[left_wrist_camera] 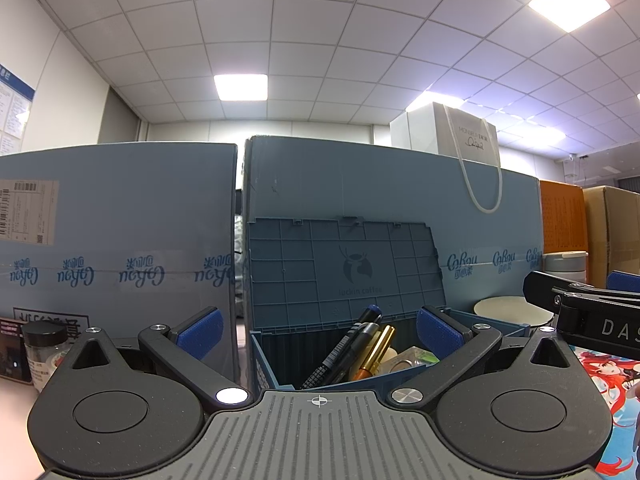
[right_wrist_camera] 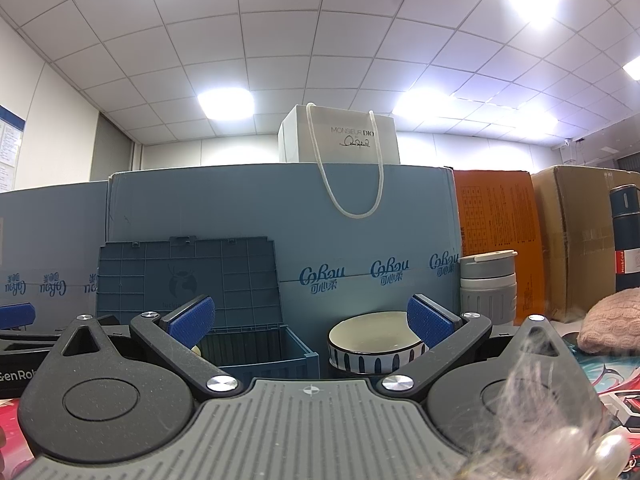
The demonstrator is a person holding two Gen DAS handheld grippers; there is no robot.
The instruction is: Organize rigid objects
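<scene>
A blue plastic storage box (left_wrist_camera: 267, 364) stands straight ahead with its ribbed lid (left_wrist_camera: 344, 268) propped upright against a big blue carton. Inside lean a black pen (left_wrist_camera: 344, 350), a gold tube (left_wrist_camera: 376, 354) and some small pale items. My left gripper (left_wrist_camera: 318, 330) is open just in front of the box, with nothing between its blue pads. In the right wrist view the same box (right_wrist_camera: 276, 360) sits left of centre, beside a striped ceramic bowl (right_wrist_camera: 374, 346). My right gripper (right_wrist_camera: 310, 318) is open and holds nothing, facing the gap between box and bowl.
Large blue cartons (left_wrist_camera: 120, 240) wall off the back, with a white paper bag (right_wrist_camera: 340, 136) on top. A grey lidded cup (right_wrist_camera: 488, 284), an orange box (right_wrist_camera: 496, 240), a brown carton (right_wrist_camera: 580, 236), a dark flask (right_wrist_camera: 626, 236) and pink knitwear (right_wrist_camera: 612, 320) stand right. A small black-capped jar (left_wrist_camera: 44, 354) is left.
</scene>
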